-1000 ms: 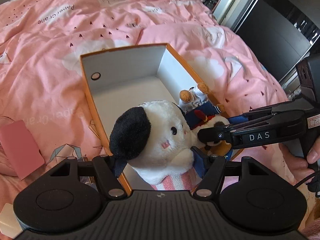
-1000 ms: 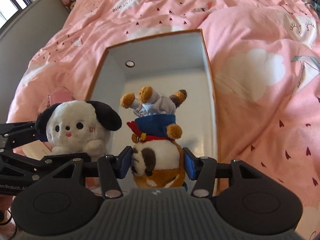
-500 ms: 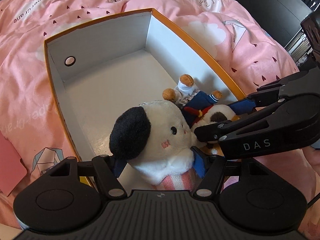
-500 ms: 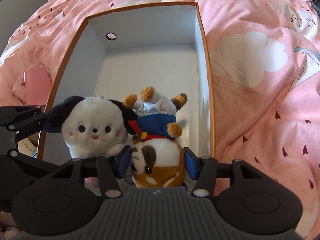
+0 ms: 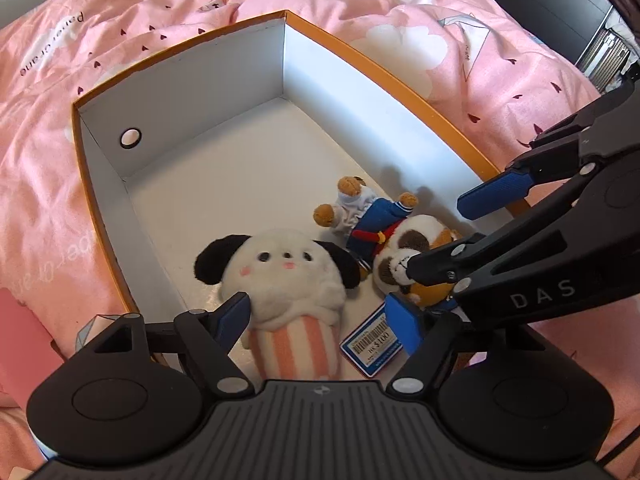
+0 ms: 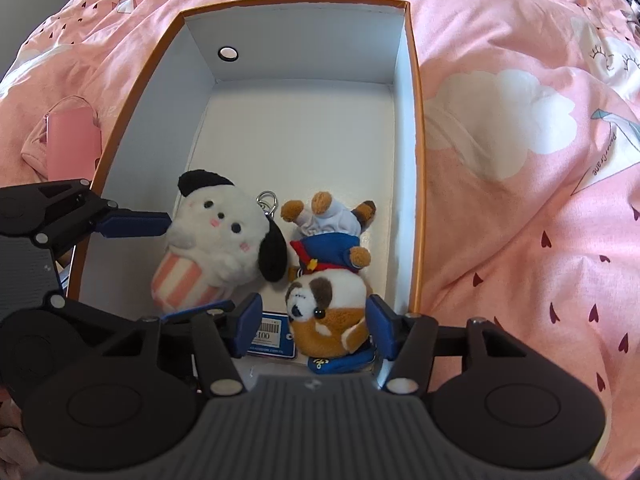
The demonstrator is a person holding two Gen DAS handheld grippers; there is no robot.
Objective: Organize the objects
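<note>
A white plush dog with black ears and a pink striped cup body point(image 5: 280, 280) point(image 6: 216, 248) lies on the floor of an orange-rimmed white box point(image 5: 180, 200) point(image 6: 300, 120). Beside it lies a brown-and-white plush dog in a blue sailor suit point(image 5: 400, 244) point(image 6: 328, 276), head toward me. My left gripper point(image 5: 320, 320) is open around the white plush, pads apart from it. My right gripper point(image 6: 312, 324) is open around the sailor dog's head. A blue price tag point(image 5: 372, 344) point(image 6: 272, 338) lies between them.
The box sits on a pink duvet point(image 5: 480, 60) point(image 6: 520, 160) with cloud and heart prints. A pink flat object point(image 6: 74, 140) point(image 5: 20, 332) lies on the bed left of the box. The far half of the box floor point(image 6: 300, 140) holds nothing.
Both grippers lowered the plush toys into the box and opened. The white plush and the sailor dog now rest on the box floor, released.
</note>
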